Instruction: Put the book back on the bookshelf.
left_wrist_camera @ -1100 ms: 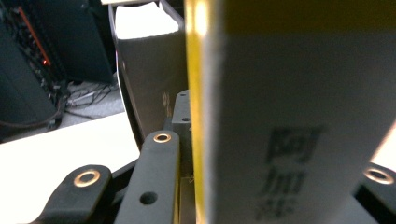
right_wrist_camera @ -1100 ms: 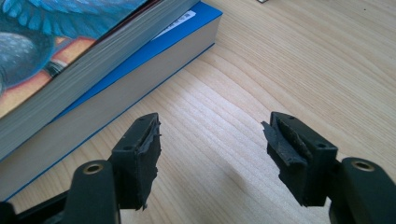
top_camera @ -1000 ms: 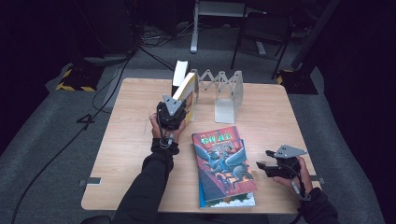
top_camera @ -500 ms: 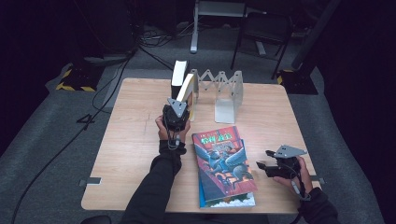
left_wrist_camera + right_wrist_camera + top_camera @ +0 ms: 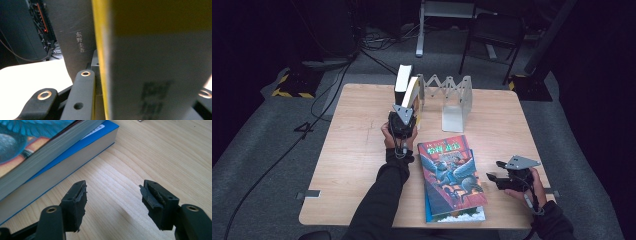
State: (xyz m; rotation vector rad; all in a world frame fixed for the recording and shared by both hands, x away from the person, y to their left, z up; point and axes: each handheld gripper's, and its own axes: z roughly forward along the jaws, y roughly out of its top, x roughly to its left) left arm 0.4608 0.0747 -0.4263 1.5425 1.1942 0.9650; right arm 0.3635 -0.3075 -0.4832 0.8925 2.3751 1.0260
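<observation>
1. The left tongs (image 5: 404,116) are clamped on a yellow-edged book (image 5: 413,95), held upright at the far middle of the wooden surface (image 5: 352,150). It leans against a dark book (image 5: 402,79) that stands at the left end of a white folding book rack (image 5: 451,97).
2. In the left gripper view the yellow-edged book (image 5: 155,57) sits close between the jaws, its pale cover against the dark book (image 5: 75,32), which carries small printed characters on its face.
3. I judge this book stiff and moderately heavy, a paperback by the look of it, though the close view is too blurred to be sure. Its cover looks smooth, so a grip low on the broad faces, near the spine, would keep it from sliding or fanning open.
4. The rack is thin, hard and zigzag-shaped, likely light enough to shift if a book is pushed hard into it.
5. The right tongs (image 5: 113,202) stand part open with nothing between them, hovering just over the bare wood near the right front edge; their pads (image 5: 80,200) look worn and ragged.
6. Beside them lies a stack: an illustrated book (image 5: 452,170) on top of a blue book (image 5: 82,145), both flat, thick and matte-edged.
</observation>
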